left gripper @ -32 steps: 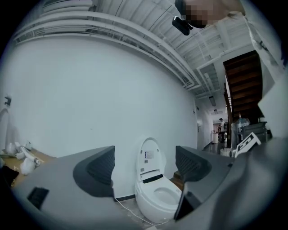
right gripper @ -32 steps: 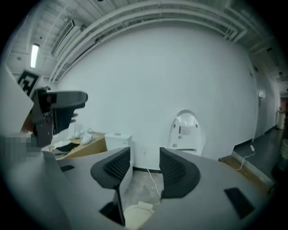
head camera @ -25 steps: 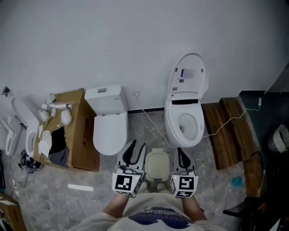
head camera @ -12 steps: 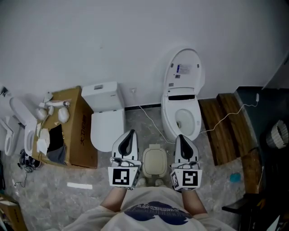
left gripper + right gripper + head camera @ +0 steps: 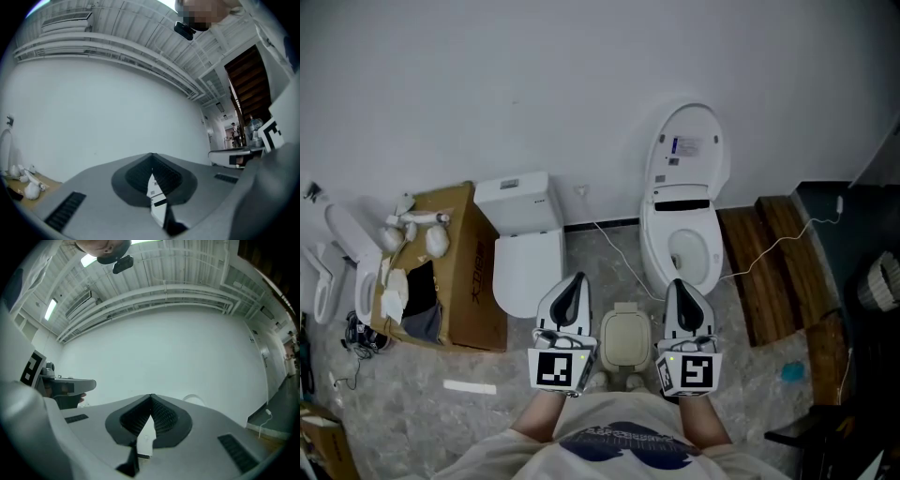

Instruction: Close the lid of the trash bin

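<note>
Beige trash bin (image 5: 625, 342): stands on the floor between the two grippers, just beside each and touching neither as far as the head view shows.
Lid (image 5: 625, 334): lies flat over the top of the bin, with no dark opening showing round its edge; from straight above it reads as closed, though a small gap at the hinge could not be seen from here.
Left gripper (image 5: 571, 284): held about level to the bin's left, its jaws pressed together with nothing between them; through the slit its own view shows only a sliver of white toilet.
Right gripper (image 5: 680, 289): held about level to the bin's right, jaws likewise together and empty.
Ahead of the left gripper: a white toilet (image 5: 525, 267) with its seat cover down; further left, a cardboard box (image 5: 461, 281) with odds and ends on top.
Ahead of the right gripper: a second toilet (image 5: 680, 239) with its cover raised; wooden planks (image 5: 773, 272) lie off to its right.
Progress: the closing itself looks done, since the lid sits down and both grippers are clear of it.
Left to do: probably nothing beyond drawing the grippers away; if the lid is not fully seated, a light press on its top would finish it.
</note>
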The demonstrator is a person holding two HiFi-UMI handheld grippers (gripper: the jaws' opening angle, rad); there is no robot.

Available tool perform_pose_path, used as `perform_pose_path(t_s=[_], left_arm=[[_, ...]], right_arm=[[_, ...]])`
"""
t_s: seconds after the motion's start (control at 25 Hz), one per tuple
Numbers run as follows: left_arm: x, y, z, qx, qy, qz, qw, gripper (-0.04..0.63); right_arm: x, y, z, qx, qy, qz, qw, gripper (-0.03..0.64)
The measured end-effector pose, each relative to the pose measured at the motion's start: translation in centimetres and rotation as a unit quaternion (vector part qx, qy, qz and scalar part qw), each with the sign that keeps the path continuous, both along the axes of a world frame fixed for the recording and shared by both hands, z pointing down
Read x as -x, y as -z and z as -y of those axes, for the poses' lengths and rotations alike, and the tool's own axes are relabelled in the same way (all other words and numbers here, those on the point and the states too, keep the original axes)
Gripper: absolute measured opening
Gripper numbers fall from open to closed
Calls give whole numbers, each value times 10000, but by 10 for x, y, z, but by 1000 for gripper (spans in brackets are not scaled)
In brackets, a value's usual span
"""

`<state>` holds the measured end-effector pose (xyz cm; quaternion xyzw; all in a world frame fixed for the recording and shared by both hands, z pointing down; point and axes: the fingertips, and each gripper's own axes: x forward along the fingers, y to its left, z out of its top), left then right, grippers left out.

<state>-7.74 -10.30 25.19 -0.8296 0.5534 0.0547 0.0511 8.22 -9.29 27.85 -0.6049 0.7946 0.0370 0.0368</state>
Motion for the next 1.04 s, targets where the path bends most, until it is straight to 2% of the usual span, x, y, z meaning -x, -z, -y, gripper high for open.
perform_pose_path(t_s=[0.24,0.68,1.04], left_arm=[[3,-1,0,-20,23,43,10000,-2],[5,-4,8,21,85,156,9998,-2],[6,1,13,-103,103,201,9997,-2]], right_arm=[[0,-5,3,136,-125,-206,9996,5],[2,-4,11,115,-44,-207,9997,5],[4,3,16,35,-28,-262,9996,5]])
